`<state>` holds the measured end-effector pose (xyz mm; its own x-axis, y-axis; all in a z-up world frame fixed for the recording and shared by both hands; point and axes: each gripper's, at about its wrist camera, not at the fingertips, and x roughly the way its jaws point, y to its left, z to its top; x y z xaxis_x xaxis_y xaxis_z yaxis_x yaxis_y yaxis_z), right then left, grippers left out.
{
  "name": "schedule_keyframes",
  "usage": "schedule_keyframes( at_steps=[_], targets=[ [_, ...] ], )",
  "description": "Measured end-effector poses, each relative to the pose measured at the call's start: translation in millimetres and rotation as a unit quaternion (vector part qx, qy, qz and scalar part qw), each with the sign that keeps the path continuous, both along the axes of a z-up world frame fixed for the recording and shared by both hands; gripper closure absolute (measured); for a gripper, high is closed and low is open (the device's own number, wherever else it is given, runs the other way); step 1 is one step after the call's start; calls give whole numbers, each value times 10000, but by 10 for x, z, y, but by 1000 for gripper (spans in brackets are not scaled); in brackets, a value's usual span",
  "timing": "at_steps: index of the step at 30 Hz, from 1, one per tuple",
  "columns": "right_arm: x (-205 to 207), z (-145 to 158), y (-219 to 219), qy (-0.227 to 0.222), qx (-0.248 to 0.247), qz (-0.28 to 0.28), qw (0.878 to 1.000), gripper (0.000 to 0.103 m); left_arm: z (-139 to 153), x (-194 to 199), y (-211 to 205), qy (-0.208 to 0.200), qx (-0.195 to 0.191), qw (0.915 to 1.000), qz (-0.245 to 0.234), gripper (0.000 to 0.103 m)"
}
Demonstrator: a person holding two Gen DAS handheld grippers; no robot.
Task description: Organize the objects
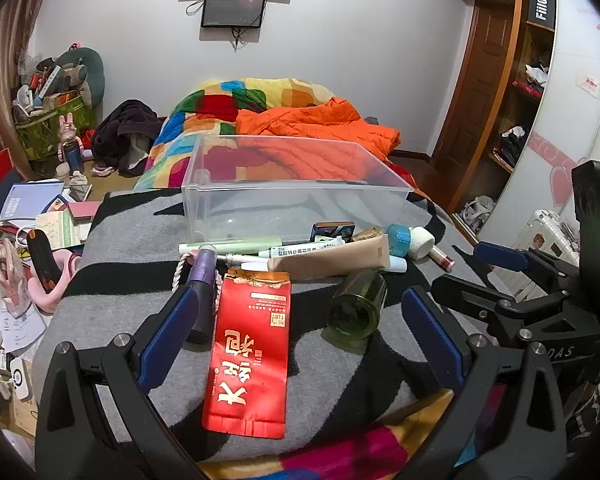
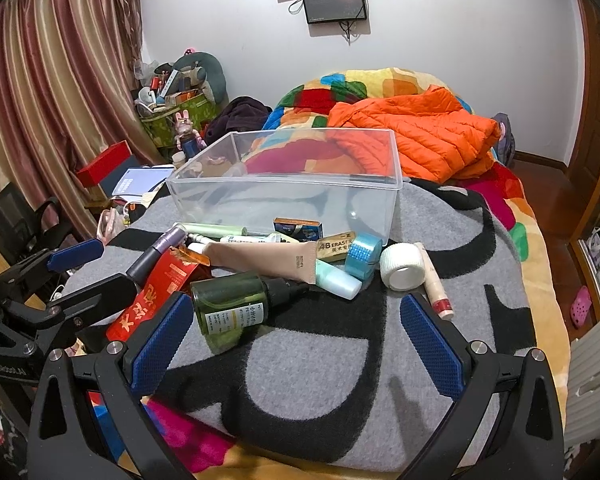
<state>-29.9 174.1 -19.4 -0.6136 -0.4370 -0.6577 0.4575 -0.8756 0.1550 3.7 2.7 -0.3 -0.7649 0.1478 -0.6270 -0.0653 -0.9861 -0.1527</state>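
Note:
A clear plastic bin (image 1: 296,196) (image 2: 288,192) stands empty on a grey and black blanket (image 2: 320,356). In front of it lies a pile: a red foil packet (image 1: 252,352) (image 2: 156,292), a green bottle (image 1: 358,308) (image 2: 236,304), a purple tube (image 1: 202,284), a beige tube (image 2: 268,260), a blue tape roll (image 2: 364,254), a white tape roll (image 2: 402,266) and a small lip balm (image 2: 436,288). My left gripper (image 1: 300,316) is open over the red packet. My right gripper (image 2: 296,324) is open, just short of the green bottle.
The blanket lies on a bed with a colourful quilt (image 1: 220,112) and an orange jacket (image 2: 420,136) behind the bin. Cluttered books and bags (image 1: 40,216) lie on the floor at left. A wardrobe (image 1: 512,92) stands at right.

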Motion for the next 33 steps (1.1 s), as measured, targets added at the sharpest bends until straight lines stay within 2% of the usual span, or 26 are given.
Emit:
schedule_keyframes(
  at_steps=[4, 7, 13, 18, 21, 26, 29, 33],
  targets=[
    [-37, -9, -5, -19, 22, 7, 10000, 0, -7, -12, -27, 24, -21, 10000, 33, 1],
    [-109, -23, -7, -18, 60, 9, 10000, 0, -9, -37, -72, -12, -4, 10000, 36, 13],
    [-254, -59, 71, -68, 71, -112, 9999, 2, -28, -111, -266, -69, -4, 9997, 252, 14],
    [-430, -86, 225, -132, 111, -349, 9992, 14, -76, -197, -508, -158, -12, 9983, 555, 20],
    [-567, -129, 328, -212, 165, -494, 9984, 22, -160, -281, -629, -321, -19, 9970, 705, 29],
    [-809, -246, 478, -423, 289, -706, 9962, 40, -346, -417, -688, -693, 89, 9951, 702, 52],
    [-917, -340, 557, -619, 248, -766, 9948, 46, -427, -455, -633, -793, 34, 9950, 613, 58],
    [-1007, -446, 581, -855, 132, -653, 9941, 47, -477, -520, -559, -830, -111, 9954, 475, 61]
  ],
)
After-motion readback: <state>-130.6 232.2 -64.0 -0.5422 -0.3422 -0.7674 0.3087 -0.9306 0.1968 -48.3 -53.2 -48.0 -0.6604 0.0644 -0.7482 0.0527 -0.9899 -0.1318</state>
